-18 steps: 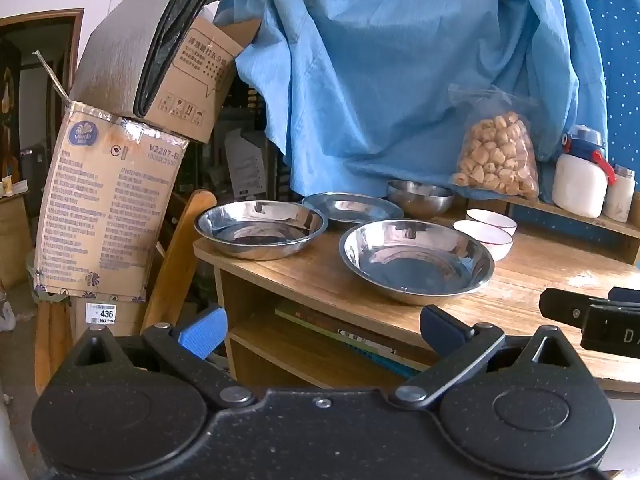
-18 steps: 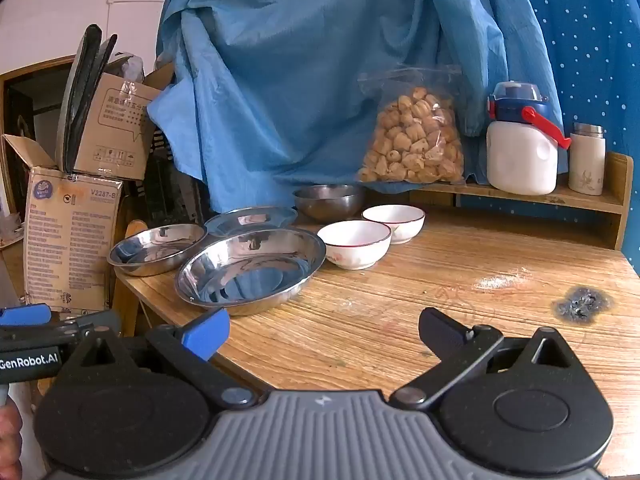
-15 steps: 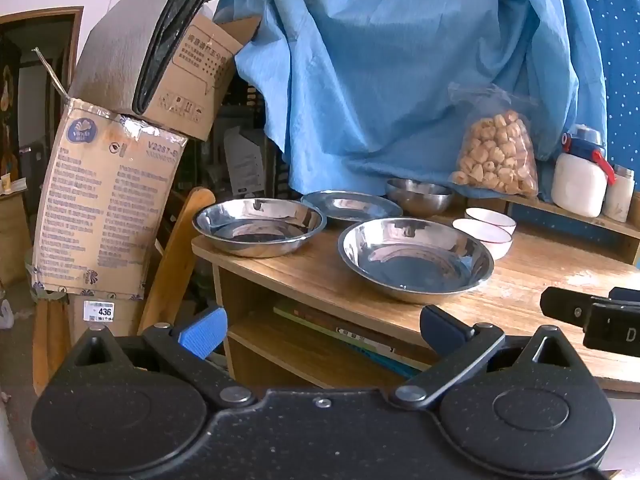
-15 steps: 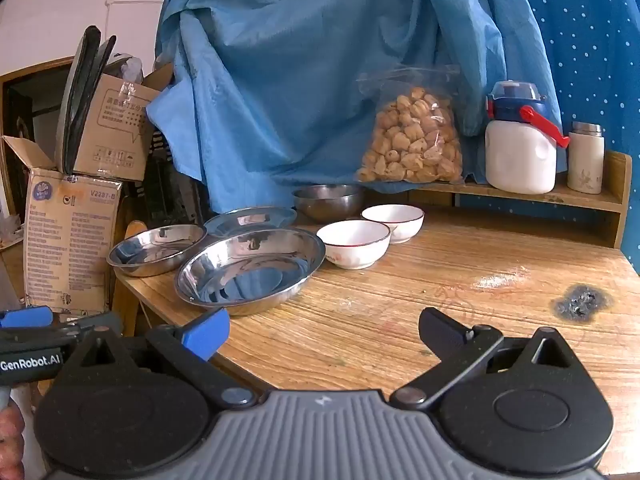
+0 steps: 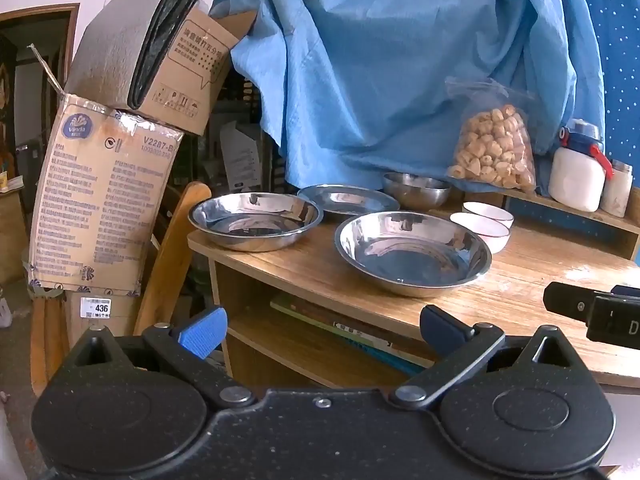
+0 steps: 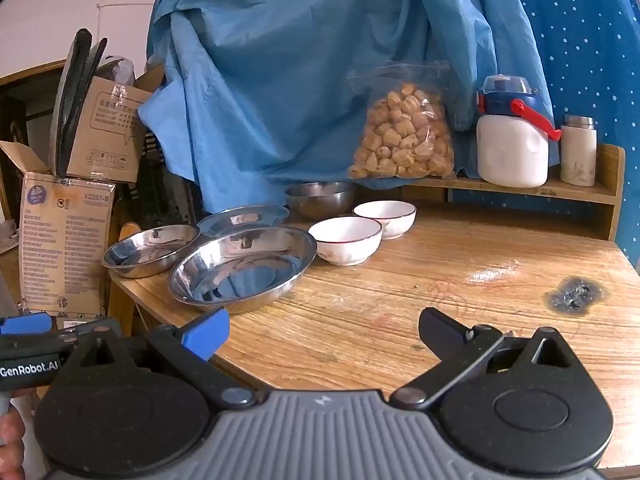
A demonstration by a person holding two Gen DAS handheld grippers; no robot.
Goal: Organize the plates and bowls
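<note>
Three steel plates sit on the wooden table's left part: a large one [image 5: 414,254] [image 6: 242,268] in front, a second [image 5: 255,226] [image 6: 150,250] at the left edge, a flatter one [image 5: 348,199] [image 6: 243,220] behind. A steel bowl [image 5: 416,195] [image 6: 321,199] stands at the back. Two white bowls with dark rims [image 6: 345,240] [image 6: 385,219] stand side by side to the right of the plates. My left gripper [image 5: 322,330] is open and empty, off the table's front left. My right gripper [image 6: 324,330] is open and empty above the table's front edge.
A bag of snacks [image 6: 402,138], a white jug [image 6: 512,140] and a small flask [image 6: 578,150] stand on a raised shelf at the back. Blue cloth [image 6: 300,80] hangs behind. Cardboard boxes [image 5: 104,200] and a wooden chair [image 5: 172,260] stand left of the table. A burn mark [image 6: 576,296] is at the right.
The left gripper has shifted slightly, so the table sits a little lower in its view. The right gripper has barely moved. Both stay open.
</note>
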